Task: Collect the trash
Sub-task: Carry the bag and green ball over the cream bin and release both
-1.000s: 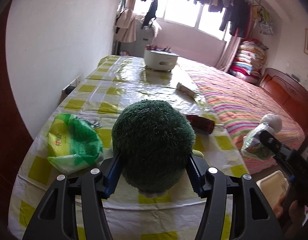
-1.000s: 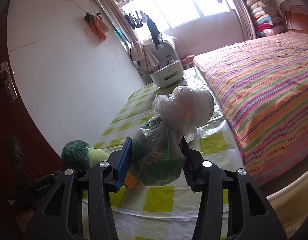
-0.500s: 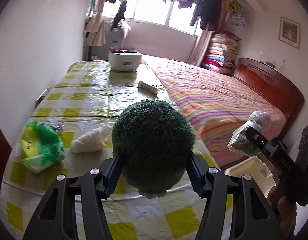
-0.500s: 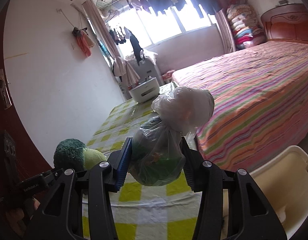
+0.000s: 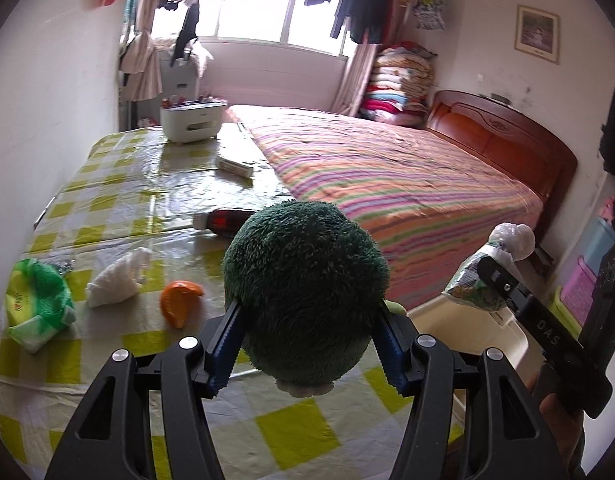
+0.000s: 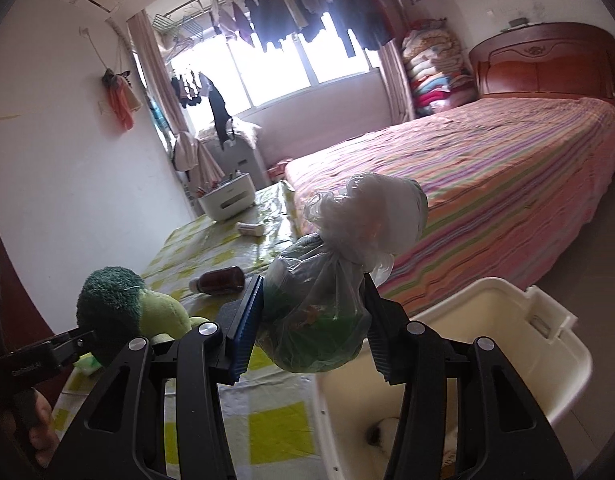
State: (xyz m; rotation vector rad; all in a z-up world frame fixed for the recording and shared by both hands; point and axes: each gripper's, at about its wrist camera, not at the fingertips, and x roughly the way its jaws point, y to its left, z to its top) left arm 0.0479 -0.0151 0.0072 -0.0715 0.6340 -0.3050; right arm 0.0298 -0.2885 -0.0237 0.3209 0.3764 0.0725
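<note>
My left gripper (image 5: 307, 344) is shut on a dark green plush toy (image 5: 303, 272), held above the near edge of the yellow-checked table (image 5: 107, 184). The right wrist view shows that toy (image 6: 107, 300) at the far left. A knotted clear plastic bag (image 6: 319, 300) with green contents sits in my right gripper (image 6: 312, 330), which is shut on it. Bag and gripper hang over the near rim of a cream plastic bin (image 6: 547, 344) beside the table. From the left wrist view the same bag (image 5: 471, 284) hangs over the bin (image 5: 459, 320).
On the table lie an orange peel (image 5: 179, 300), a crumpled white wad (image 5: 115, 280), a green-and-yellow packet (image 5: 35, 304), a brown bottle (image 5: 227, 220), a white box (image 5: 233, 167) and a white container (image 5: 191, 122). A striped bed (image 5: 387, 168) borders the table on the right.
Both grippers have swung right, away from the table's middle, with their loads still held. The cream bin has come into view under the right gripper.
</note>
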